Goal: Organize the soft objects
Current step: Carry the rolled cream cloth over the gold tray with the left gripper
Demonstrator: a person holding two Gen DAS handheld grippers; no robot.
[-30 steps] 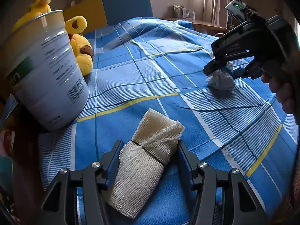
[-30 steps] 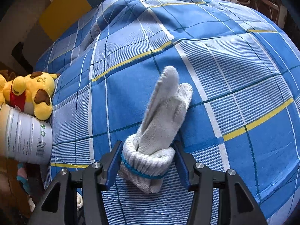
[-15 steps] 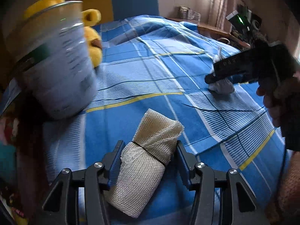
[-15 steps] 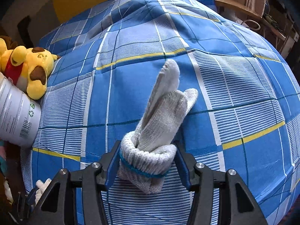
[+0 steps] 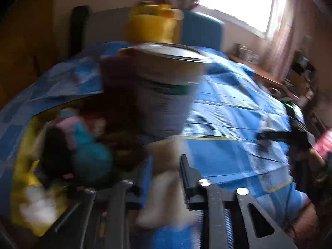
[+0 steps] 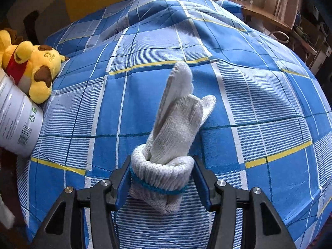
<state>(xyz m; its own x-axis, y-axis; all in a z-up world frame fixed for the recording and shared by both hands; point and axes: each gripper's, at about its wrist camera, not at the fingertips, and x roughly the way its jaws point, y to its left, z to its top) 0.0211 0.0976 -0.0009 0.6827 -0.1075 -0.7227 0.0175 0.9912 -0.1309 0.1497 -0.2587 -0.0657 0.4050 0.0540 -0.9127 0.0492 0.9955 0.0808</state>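
- My left claw [image 5: 164, 176] is closing its jaws on the pale cloth roll [image 5: 166, 178] between them; the picture is very blurred, but I judge the roll is lifted off the bed [image 5: 228, 112].
- Beyond it stands the big can [image 5: 161, 91], and at the bed's left edge a yellow bin [image 5: 22, 166] with soft toys [image 5: 89, 161].
- My right claw [image 6: 161, 178] is clamped on the knitted glove [image 6: 172, 137] at its cuff, near the bed's front edge.
- Farther left, a yellow plush dog [image 6: 35, 70] lies beside the can.
- Step in hand, I think: carrying the roll to the bin.
- Next: bring it above the bin, then let go.
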